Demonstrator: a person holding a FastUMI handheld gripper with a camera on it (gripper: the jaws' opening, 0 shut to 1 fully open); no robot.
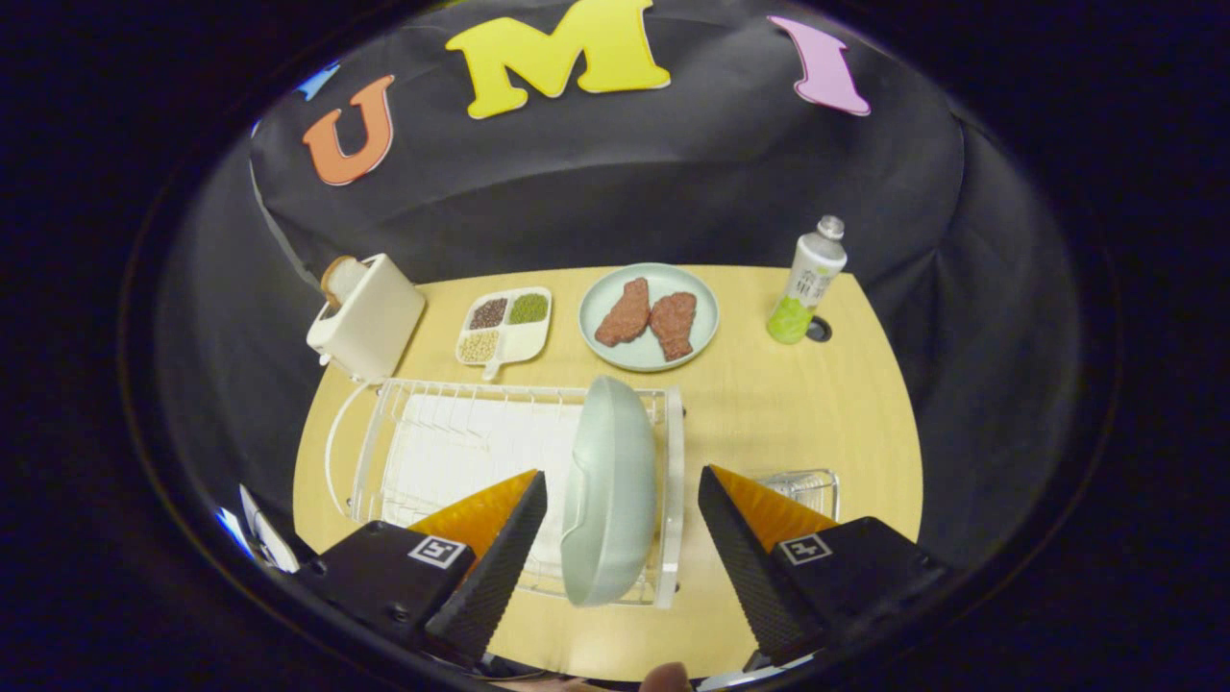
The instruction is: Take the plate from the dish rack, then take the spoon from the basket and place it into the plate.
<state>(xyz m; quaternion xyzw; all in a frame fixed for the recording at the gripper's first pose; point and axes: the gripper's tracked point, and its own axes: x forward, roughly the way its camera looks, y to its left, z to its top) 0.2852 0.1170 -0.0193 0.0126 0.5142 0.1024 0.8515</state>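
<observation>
Gripper view: wooden table (817,404) against black cloth wall. Dish rack (461,452) sits at the table's near left; the plate (607,490) stands on edge at its right end. Gripper (623,500) spread wide, fingers either side of the plate, not touching. Basket (802,485) near right edge, spoon not discernible. Step: plate pick-up. Next: advance, close on rim.

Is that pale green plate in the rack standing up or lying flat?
Standing on edge: the plate sits upright in the dish rack, between the open gripper jaws, untouched.
</observation>
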